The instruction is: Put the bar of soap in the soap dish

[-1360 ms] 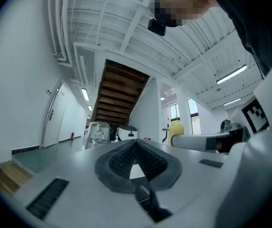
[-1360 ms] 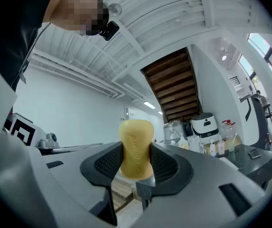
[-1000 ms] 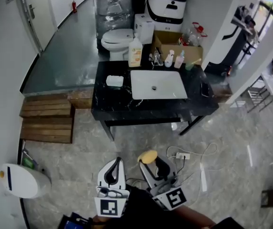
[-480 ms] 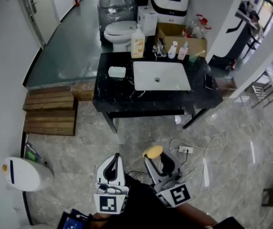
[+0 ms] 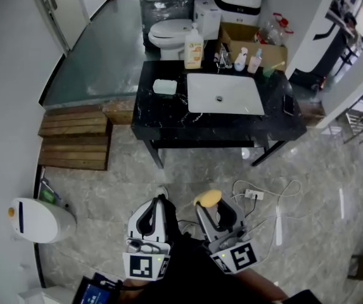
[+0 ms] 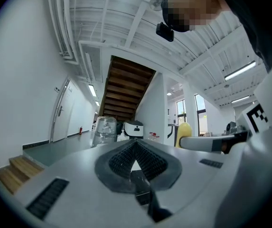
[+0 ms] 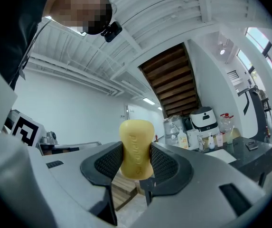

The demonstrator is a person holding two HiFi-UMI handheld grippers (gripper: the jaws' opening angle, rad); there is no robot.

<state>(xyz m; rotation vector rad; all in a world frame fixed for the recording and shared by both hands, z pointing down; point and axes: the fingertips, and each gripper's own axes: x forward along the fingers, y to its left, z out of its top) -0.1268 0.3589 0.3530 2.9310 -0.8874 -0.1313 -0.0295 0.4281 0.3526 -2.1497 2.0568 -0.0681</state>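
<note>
The soap (image 5: 207, 199) is gripped in the right gripper (image 5: 212, 210), with the dish (image 5: 165, 87) well ahead, slightly left, at the counter's (image 5: 168, 116) left end; the left gripper (image 5: 155, 213) is closed, empty.

The bar of soap (image 7: 136, 148) is butter-yellow. The right gripper (image 7: 136, 164) is pale grey with black ribbed pads (image 7: 109, 161) (the left gripper (image 6: 135, 158) likewise), and its marker cube (image 5: 238, 258) bears black squares on white. The soap dish (image 5: 165, 87) is whitish-green, the counter (image 5: 168, 119) black with white veining, the sink (image 5: 224, 95) plain white.
</note>
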